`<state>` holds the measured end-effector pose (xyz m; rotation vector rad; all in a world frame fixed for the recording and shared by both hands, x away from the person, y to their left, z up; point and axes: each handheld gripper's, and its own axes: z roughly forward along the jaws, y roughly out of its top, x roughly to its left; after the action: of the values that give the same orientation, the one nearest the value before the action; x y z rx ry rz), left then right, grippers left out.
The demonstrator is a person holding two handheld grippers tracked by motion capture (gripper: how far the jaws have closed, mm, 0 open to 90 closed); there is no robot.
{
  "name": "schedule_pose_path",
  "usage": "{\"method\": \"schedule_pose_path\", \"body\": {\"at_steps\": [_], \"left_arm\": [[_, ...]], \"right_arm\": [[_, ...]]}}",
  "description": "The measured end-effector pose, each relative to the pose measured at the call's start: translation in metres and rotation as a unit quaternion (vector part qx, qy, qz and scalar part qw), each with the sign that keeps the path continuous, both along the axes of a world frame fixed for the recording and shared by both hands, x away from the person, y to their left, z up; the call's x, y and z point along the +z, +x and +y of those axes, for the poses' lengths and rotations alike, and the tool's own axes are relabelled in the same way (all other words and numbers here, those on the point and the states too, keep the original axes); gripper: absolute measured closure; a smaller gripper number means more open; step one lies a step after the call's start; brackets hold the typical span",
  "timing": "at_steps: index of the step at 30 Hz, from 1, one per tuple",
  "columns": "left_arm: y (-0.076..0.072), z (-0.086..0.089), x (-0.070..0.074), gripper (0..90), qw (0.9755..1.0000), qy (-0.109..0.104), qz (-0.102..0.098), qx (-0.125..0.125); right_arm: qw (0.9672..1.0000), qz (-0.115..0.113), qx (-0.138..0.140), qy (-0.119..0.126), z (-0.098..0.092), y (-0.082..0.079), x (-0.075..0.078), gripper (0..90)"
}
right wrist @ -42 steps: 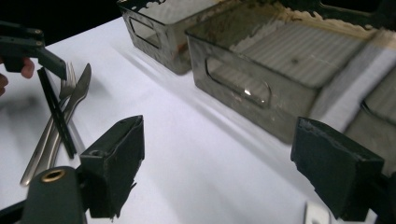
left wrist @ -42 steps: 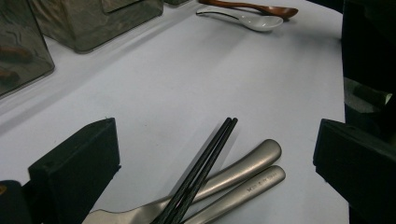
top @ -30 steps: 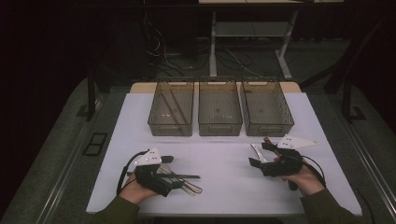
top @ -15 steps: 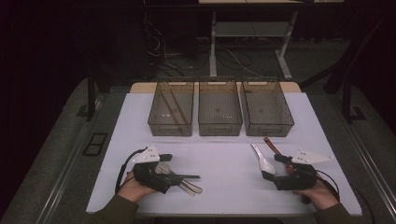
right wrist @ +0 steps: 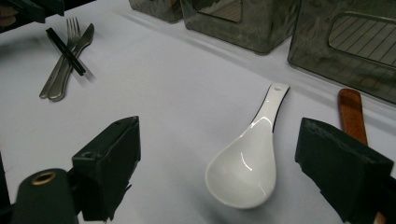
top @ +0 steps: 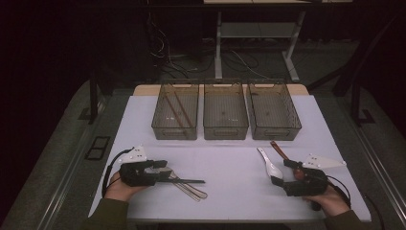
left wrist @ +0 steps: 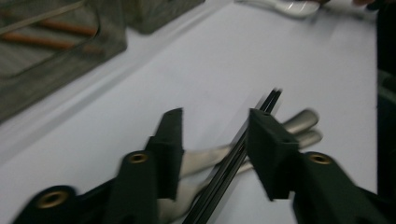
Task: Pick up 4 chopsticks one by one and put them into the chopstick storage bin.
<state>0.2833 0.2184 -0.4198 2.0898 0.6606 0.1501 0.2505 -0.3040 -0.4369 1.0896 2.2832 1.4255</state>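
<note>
2 thin black chopsticks (left wrist: 233, 163) point away between the left hand-held gripper (left wrist: 215, 140)'s closing jaws, not yet pinched; right hand-held gripper (right wrist: 252, 172) gapes released.

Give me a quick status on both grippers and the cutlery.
Left gripper jaws just closing around black chopsticks, gap still visible. Right gripper open, straddling white soup spoon. Fork and knife under the chopsticks; wooden utensil beside the spoon.
</note>
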Motion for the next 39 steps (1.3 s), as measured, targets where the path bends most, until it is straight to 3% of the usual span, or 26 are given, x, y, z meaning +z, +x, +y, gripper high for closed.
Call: {"method": "schedule_pose_path", "body": {"at_steps": [3,7,10,13,17,24,28,39], "left_arm": [[0.001,0.004,-0.002,68.4,0.9997,0.023,0.007,0.001],[0.000,0.012,-0.005,73.0,0.9989,0.045,0.009,0.005],[-0.002,0.015,-0.008,63.1,0.9990,0.044,0.009,0.002],[0.000,0.010,-0.012,59.5,0.9987,0.044,0.017,-0.018],[0.003,0.004,-0.015,59.2,0.9977,0.048,0.022,-0.043],[0.002,-0.005,-0.016,60.1,0.9968,0.046,0.018,-0.063],[0.003,-0.009,-0.018,62.1,0.9954,0.059,0.015,-0.075],[0.001,-0.012,-0.022,66.6,0.9931,0.085,0.003,-0.081]], "right_arm": [[1.0000,0.001,0.002,-0.003,0.001,0.000,-0.001,14.1],[1.0000,0.000,0.004,-0.003,0.000,0.001,0.000,14.1],[1.0000,0.003,0.003,-0.004,0.000,0.001,-0.001,14.1],[1.0000,0.004,0.003,-0.005,0.000,0.001,-0.001,14.1],[0.9999,0.005,0.008,-0.008,0.002,0.001,-0.002,14.1],[0.9999,0.003,0.010,-0.008,0.003,0.000,-0.002,14.1],[0.9999,0.004,0.009,-0.006,0.002,0.001,-0.002,14.1],[0.9999,0.005,0.012,-0.007,0.003,0.001,-0.002,14.1]]}}
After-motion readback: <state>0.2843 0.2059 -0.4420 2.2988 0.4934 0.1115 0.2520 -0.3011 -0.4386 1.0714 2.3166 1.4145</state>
